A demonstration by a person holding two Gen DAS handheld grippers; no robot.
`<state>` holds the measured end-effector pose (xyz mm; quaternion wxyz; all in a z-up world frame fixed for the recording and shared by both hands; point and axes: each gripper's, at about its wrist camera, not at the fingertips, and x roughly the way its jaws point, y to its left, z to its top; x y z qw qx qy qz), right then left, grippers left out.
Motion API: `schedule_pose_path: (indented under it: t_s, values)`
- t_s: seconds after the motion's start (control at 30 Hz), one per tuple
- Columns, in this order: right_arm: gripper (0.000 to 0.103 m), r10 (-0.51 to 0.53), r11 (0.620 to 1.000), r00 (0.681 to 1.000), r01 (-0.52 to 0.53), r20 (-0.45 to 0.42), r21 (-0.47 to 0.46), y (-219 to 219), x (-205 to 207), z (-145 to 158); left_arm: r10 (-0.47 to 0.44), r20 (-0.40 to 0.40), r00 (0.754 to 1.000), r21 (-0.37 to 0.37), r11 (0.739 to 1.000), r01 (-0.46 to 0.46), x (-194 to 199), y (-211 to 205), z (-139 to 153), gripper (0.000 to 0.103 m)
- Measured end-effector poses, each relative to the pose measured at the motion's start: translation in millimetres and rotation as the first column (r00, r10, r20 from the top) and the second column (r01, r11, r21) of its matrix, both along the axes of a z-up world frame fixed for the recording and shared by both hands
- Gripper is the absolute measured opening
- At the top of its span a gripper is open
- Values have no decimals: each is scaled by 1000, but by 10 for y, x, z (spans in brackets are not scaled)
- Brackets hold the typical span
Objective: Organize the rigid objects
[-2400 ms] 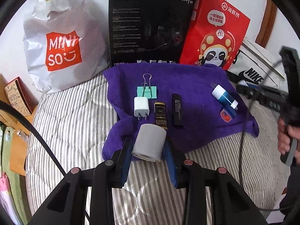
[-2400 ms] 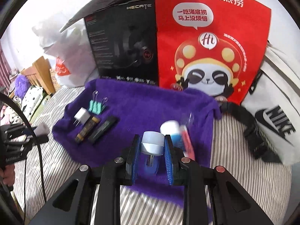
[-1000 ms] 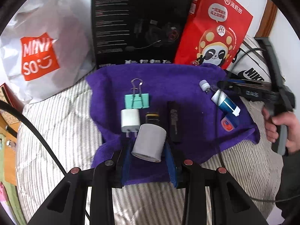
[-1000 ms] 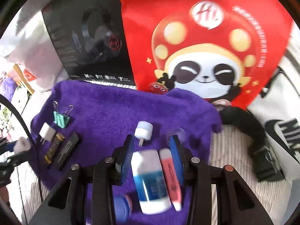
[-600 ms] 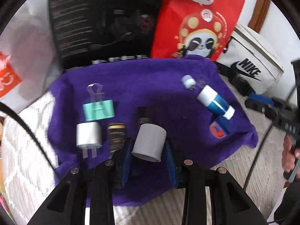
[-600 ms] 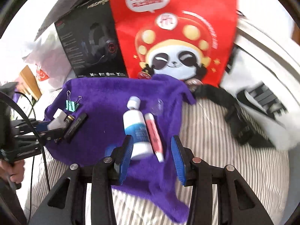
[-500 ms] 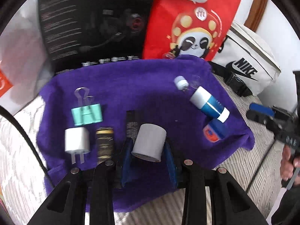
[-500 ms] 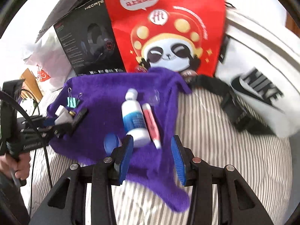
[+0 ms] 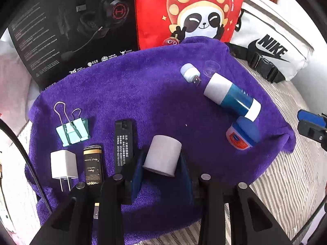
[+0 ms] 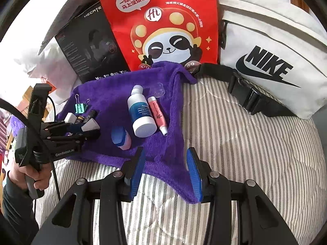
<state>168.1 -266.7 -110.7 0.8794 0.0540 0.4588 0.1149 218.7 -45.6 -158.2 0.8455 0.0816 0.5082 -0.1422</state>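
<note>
A purple towel (image 9: 147, 94) lies on the striped bed. On it sit a teal binder clip (image 9: 72, 131), a white charger (image 9: 63, 164), a small gold-labelled tube (image 9: 92, 164), a black stick (image 9: 123, 143), a small USB plug (image 9: 190, 72), a blue-white bottle (image 9: 232, 96), and a blue-lidded jar (image 9: 242, 133). My left gripper (image 9: 161, 161) is shut on a grey cylinder, held just above the towel's near part. My right gripper (image 10: 166, 170) is open and empty over the towel's near right corner. The bottle (image 10: 141, 112), a pink tube (image 10: 158, 114) and the jar (image 10: 120, 137) lie ahead of it.
A black headset box (image 9: 67, 26), a red panda bag (image 9: 190, 10) and a white Nike bag (image 10: 271, 51) stand along the back. A white shopping bag (image 10: 30, 61) is at the far left. Striped bedding (image 10: 255, 153) stretches to the right.
My right gripper let go of the USB plug on the towel, opened and drew back to the towel's right corner. My left gripper moved forward and right over the towel, still holding the cylinder.
</note>
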Motion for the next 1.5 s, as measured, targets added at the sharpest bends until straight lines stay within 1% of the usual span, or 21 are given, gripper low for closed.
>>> schedule_pose_path:
  t_s: [0.03, 0.07, 0.17, 0.3, 0.4, 0.5, 0.6, 0.63, 0.67, 0.7, 0.77, 0.83, 0.9, 0.97, 1.0, 1.03, 1.17, 1.27, 1.3, 1.33, 1.5]
  values:
    - [42, 1, 1000, 1000, -1, 1, -2, 6, -13, 4, -2, -7, 1000, -3, 1000, 2, -3, -10, 1, 41]
    - [42, 2, 1000, 1000, -2, 2, -7, 16, -29, 10, -3, -12, 1000, -5, 1000, 3, -13, -16, 2, 42]
    - [42, 3, 1000, 1000, -3, 11, -16, 36, -94, 36, 0, -16, 1000, 5, 1000, 0, -45, -55, -11, 43]
    - [42, 11, 1000, 1000, -11, 10, -9, 60, -153, 51, 27, -50, 998, -29, 999, -29, -71, 11, 14, 43]
    - [43, 13, 1000, 1000, -13, 8, -14, 81, -178, 49, 36, -46, 998, -33, 999, -38, -131, 34, 68, 43]
    - [46, 16, 1000, 1000, -16, 11, -20, 109, -199, 40, 50, -44, 998, -36, 998, -51, -200, 75, 142, 45]
    - [47, 18, 999, 1000, -18, 11, -30, 141, -220, 27, 71, -32, 997, -29, 997, -72, -276, 122, 228, 52]
    - [50, 20, 999, 1000, -19, 12, -34, 148, -226, 26, 80, -27, 996, -23, 996, -81, -303, 141, 256, 56]
    - [52, 21, 999, 1000, -21, 13, -40, 164, -236, 27, 88, -20, 996, -19, 996, -89, -338, 168, 291, 59]
    - [57, 23, 999, 1000, -23, 13, -45, 180, -243, 30, 95, -16, 995, -20, 995, -95, -372, 187, 324, 60]
    - [61, 27, 998, 999, -25, 21, -59, 212, -256, 44, 109, -10, 994, -22, 994, -109, -439, 221, 375, 64]
    - [68, 31, 997, 999, -29, 35, -72, 257, -271, 69, 127, 2, 992, -15, 992, -127, -525, 248, 425, 67]
    - [71, 42, 996, 998, -39, 42, -77, 318, -288, 96, 151, 19, 988, -7, 988, -151, -628, 298, 485, 73]
    - [79, 54, 995, 997, -50, 47, -81, 373, -307, 123, 177, 43, 983, 0, 984, -177, -731, 338, 555, 80]
    - [85, 59, 995, 997, -55, 46, -87, 409, -319, 138, 185, 50, 981, 1, 983, -186, -780, 354, 589, 82]
    - [89, 63, 994, 997, -58, 48, -93, 445, -335, 156, 193, 56, 980, -1, 981, -193, -824, 364, 620, 87]
    - [94, 79, 990, 996, -74, 35, -121, 558, -398, 216, 229, 91, 969, -15, 973, -228, -1051, 447, 813, 102]
    - [98, 79, 990, 996, -73, 41, -125, 608, -471, 285, 254, 118, 960, -55, 967, -249, -1202, 512, 973, 102]
    - [102, 74, 989, 996, -68, 44, -130, 622, -503, 317, 264, 125, 956, -70, 964, -257, -1253, 538, 1031, 102]
    - [103, 67, 988, 997, -60, 43, -139, 636, -531, 349, 276, 134, 952, -81, 960, -267, -1309, 560, 1095, 102]
    - [103, 43, 986, 998, -36, 39, -163, 663, -678, 535, 322, 186, 928, -104, 946, -307, -1523, 621, 1347, 102]
